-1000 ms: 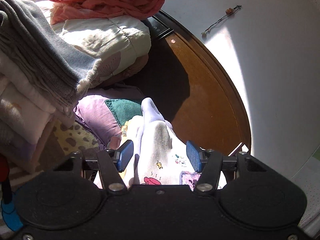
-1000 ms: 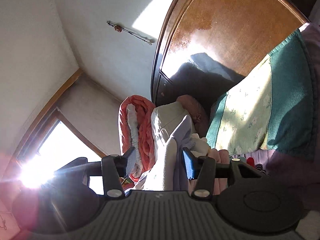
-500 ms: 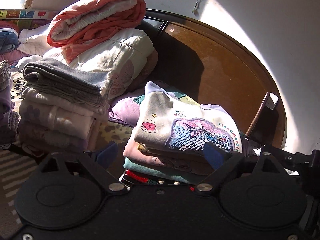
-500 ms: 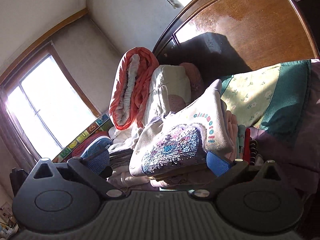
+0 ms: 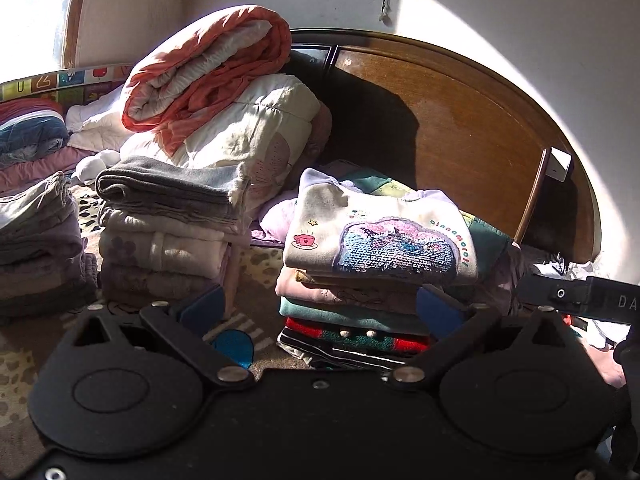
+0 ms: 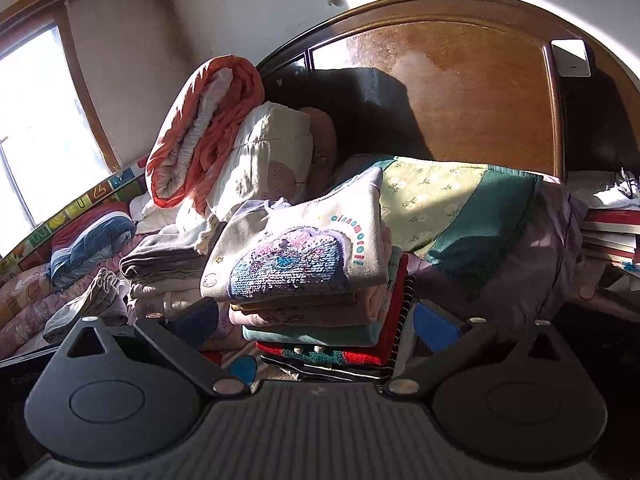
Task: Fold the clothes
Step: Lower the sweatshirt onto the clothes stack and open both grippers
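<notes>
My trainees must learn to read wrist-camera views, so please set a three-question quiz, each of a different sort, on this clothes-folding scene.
1. True or false: the left gripper is shut on cloth.
2. What lies on top of the nearest pile: A the cream sweatshirt with a sequin patch, B the grey folded towel, C the orange rolled quilt?
3. Fill in: behind the piles stands a brown wooden ____.

Key: 1 false; 2 A; 3 headboard.

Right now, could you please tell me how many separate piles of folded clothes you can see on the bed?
3: the sweatshirt pile straight ahead, the grey-topped pile to its left, and another pile at the far left edge. More may be hidden behind.
</notes>
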